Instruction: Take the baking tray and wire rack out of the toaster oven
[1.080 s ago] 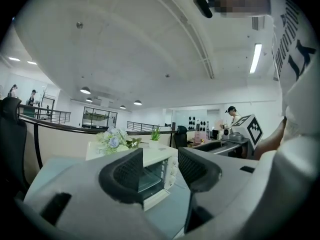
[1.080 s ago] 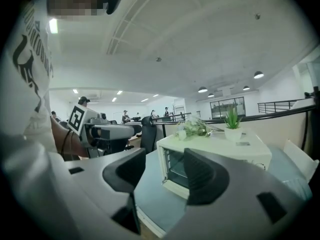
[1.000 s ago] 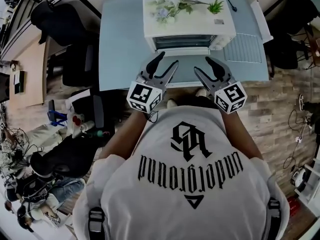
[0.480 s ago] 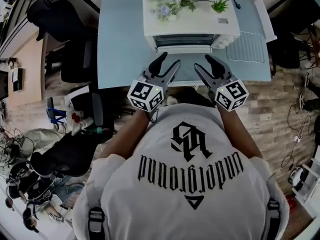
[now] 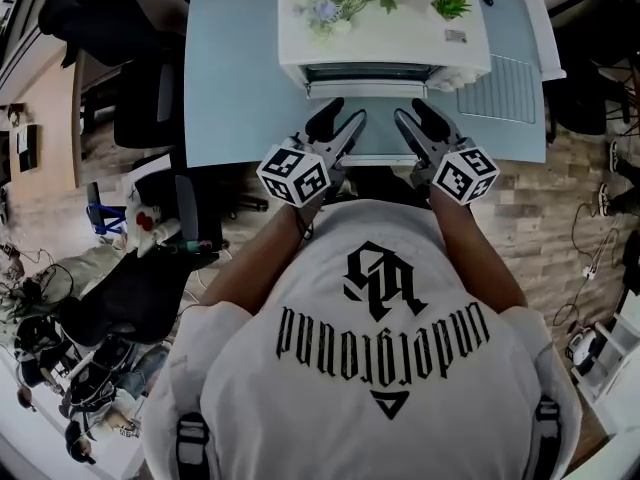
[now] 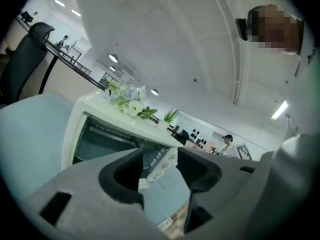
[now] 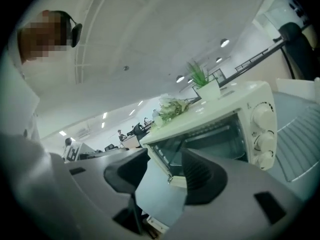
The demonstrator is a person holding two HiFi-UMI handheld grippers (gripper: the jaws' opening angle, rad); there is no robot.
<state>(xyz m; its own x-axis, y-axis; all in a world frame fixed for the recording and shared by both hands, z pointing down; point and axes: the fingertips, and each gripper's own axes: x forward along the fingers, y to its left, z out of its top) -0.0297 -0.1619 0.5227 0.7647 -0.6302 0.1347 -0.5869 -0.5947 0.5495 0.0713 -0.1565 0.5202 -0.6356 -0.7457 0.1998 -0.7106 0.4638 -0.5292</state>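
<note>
The toaster oven (image 5: 385,38) is sitting at the far side of the table (image 5: 235,78), its door (image 5: 367,90) lying open. A wire rack (image 7: 212,134) is showing inside, the baking tray hard to make out. The left gripper (image 5: 343,115) and right gripper (image 5: 413,113) are hovering near the door, jaws apart and empty, the right's having just been closing a little. A jaw snagging the door could be dragging the oven toward the near edge — bare tabletop is lying open to the left.

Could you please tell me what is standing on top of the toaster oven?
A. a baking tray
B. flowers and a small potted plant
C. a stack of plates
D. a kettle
B: the head view shows flowers and a small green potted plant on the white top of the toaster oven.
</note>
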